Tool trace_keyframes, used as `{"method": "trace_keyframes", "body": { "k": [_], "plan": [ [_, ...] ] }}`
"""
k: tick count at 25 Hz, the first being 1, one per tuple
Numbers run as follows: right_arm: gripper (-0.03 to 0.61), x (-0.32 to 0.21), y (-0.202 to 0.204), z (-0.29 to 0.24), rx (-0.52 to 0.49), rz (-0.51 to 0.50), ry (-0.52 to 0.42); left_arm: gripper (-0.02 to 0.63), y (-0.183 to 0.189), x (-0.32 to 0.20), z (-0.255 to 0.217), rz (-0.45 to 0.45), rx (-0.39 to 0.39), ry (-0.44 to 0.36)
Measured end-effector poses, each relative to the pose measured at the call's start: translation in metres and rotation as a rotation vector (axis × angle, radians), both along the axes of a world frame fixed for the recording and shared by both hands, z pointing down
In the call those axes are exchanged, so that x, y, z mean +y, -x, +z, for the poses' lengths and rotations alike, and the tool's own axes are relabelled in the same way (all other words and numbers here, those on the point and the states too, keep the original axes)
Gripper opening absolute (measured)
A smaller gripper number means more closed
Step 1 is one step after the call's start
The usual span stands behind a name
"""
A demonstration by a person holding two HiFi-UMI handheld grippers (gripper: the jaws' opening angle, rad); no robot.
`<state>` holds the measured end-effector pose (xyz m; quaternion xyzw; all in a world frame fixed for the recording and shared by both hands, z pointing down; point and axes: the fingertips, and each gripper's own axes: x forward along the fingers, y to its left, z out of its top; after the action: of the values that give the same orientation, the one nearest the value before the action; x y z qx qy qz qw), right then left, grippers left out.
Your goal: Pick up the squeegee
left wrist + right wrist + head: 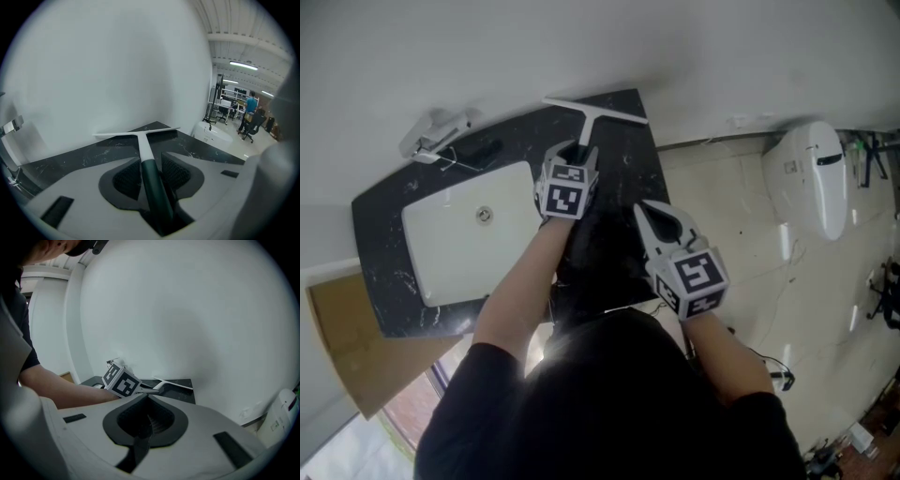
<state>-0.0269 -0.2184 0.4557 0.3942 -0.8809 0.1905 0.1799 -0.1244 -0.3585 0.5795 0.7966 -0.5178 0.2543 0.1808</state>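
There is one squeegee (586, 117), and it lies flat at the far end of one black marbled counter (623, 164), its white blade nearest the wall (581, 47) and its handle running back toward the person. Two grippers are in play. The left gripper (575, 150) is down on the counter with its jaws clamped on the squeegee's dark green handle; in the left gripper view the handle (152, 187) runs straight between the two ribbed pads (176, 171), and the white neck and blade stick out beyond them. The right gripper (652, 211) hangs off the counter's right edge, over the pale tiled floor (741, 234), well apart from the squeegee, with its jaws together and nothing between them. To the left of the left gripper, one white sink basin (417, 234) is set into the counter, with one chrome tap (436, 136) behind it by the wall. One sheet of brown cardboard (347, 328) lies beside the counter's near left corner, and one white fixture (811, 173) stands on the floor at the right. Nothing stands between the squeegee and the wall.
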Motion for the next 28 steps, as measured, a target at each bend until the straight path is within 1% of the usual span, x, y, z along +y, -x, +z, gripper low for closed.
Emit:
{"method": "trace_keyframes", "body": {
  "k": [5, 12, 16, 21, 28],
  "plan": [
    [0.0, 0.0, -0.002, -0.001, 0.0, 0.005, -0.002, 0.107, 0.002, -0.001, 0.001, -0.002, -0.008, 0.014],
    [0.0, 0.004, -0.003, -0.006, -0.004, 0.001, -0.014, 0.106, 0.006, 0.001, 0.001, -0.012, -0.028, 0.032],
    [0.0, 0.007, -0.005, -0.01, -0.01, 0.0, -0.02, 0.098, 0.011, 0.003, -0.006, -0.027, -0.033, 0.022],
    [0.0, 0.013, -0.01, -0.017, -0.013, -0.005, -0.044, 0.094, 0.013, 0.009, -0.024, -0.035, -0.051, -0.017],
    [0.0, 0.032, -0.021, -0.035, -0.029, -0.024, -0.086, 0.094, 0.006, 0.032, -0.068, -0.045, -0.044, -0.099]
  ]
}}
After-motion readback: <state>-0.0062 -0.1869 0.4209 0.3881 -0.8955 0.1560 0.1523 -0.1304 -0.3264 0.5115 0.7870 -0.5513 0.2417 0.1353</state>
